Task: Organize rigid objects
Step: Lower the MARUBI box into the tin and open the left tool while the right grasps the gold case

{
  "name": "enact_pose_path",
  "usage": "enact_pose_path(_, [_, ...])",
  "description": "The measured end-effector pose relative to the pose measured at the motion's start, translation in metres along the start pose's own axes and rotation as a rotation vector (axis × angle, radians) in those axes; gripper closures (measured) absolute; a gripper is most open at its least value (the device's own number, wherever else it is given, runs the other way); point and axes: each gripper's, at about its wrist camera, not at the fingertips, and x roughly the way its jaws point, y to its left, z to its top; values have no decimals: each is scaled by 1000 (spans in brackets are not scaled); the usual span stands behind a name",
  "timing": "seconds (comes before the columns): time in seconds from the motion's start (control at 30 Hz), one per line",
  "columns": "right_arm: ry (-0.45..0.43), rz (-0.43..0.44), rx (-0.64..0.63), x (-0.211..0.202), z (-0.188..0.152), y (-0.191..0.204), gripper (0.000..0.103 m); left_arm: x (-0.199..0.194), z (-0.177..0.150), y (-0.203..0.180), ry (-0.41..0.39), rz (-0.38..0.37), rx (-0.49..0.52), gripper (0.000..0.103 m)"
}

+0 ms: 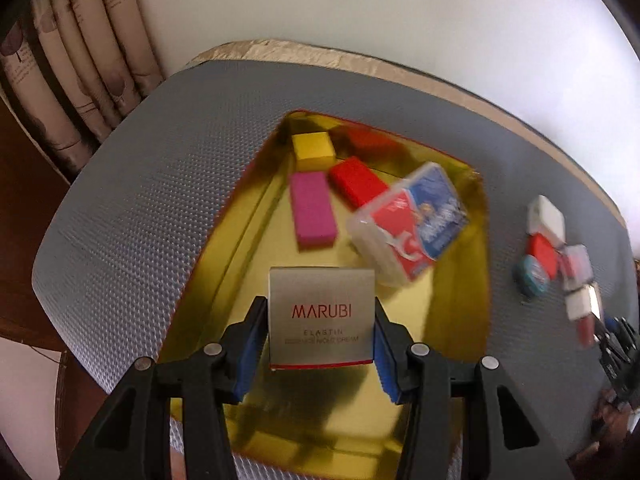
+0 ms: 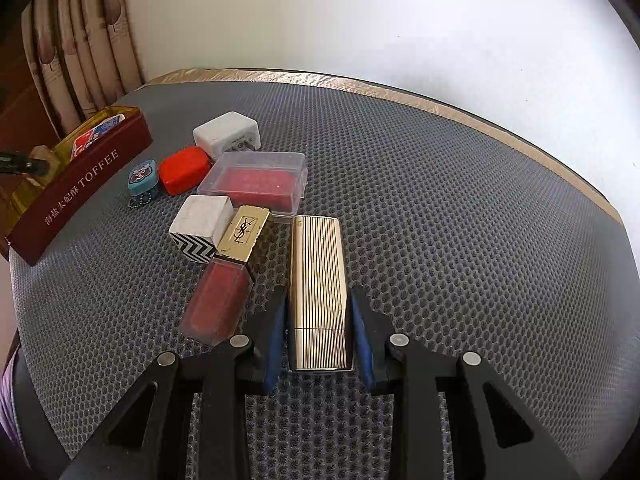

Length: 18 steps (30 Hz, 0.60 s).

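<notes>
We saw both fisheye views bend straight lines hard toward their dark corners. Daylight washed the white wall (image 1: 400, 20) to glare at upper right. Motion blur smeared the left view's playing-card pack (image 1: 408, 224); the right view stayed sharp.

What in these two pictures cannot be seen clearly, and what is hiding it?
- Left wrist view: the small things on the mat at the right are motion-blurred; the right gripper is blurred at the edge.
- Left wrist view: the small print under MARUBI on the silver box is unreadable.
- Right wrist view: the toffee tin wall hides most of its contents.
- Right wrist view: whether the right gripper pads press the gold ribbed case is unclear.
</notes>
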Motion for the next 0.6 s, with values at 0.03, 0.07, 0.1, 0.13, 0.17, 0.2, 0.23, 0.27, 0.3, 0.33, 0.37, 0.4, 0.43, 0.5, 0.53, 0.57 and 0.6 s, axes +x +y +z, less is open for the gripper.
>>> enact_pose_path(0.03, [0,0,0,0,0,0,75,4,3,1,2,-11,2,54])
enact_pose_path(0.07, [0,0,0,0,0,0,75,8,6,2,-2,-10,6,54])
enact_pose_path(0.1, [0,0,1,-1,0,0,75,11,9,2,-6,6,12,54])
enact_pose_path(0.13, [-1,0,1,-1,0,-1,75,14,11,2,-8,19,15,54])
enact_pose_path(0.17, [-1,1,1,-1,0,-1,75,17,13,3,-9,25,15,54])
enact_pose_path(0.2, [0,2,1,1,1,-1,75,20,15,4,-8,27,13,54])
enact_pose_path(0.23, [0,2,1,1,2,-1,75,23,17,6,-8,36,9,54])
enact_pose_path(0.27, [0,2,2,1,2,-1,75,24,19,7,-10,50,5,54])
enact_pose_path(0.3, [0,3,3,1,2,-1,75,27,21,8,-11,60,2,53])
enact_pose_path(0.33, [0,3,3,0,2,-2,75,28,22,9,-12,64,2,53])
enact_pose_path(0.37, [0,4,4,0,2,-2,75,28,22,11,-14,67,5,53])
enact_pose_path(0.4, [0,4,4,0,2,-2,75,29,22,12,-12,78,11,53])
enact_pose_path(0.43, [0,5,5,0,2,-3,75,30,23,12,-7,94,17,53])
enact_pose_path(0.5, [1,7,7,-1,3,-4,74,29,23,11,-6,117,23,53])
enact_pose_path(0.53, [1,8,8,-1,3,-4,74,27,23,12,-11,108,21,53])
enact_pose_path(0.57, [2,9,9,-1,3,-4,74,26,24,13,-13,105,19,53])
enact_pose_path(0.6, [4,13,12,-1,4,-5,74,24,23,13,-17,107,13,53])
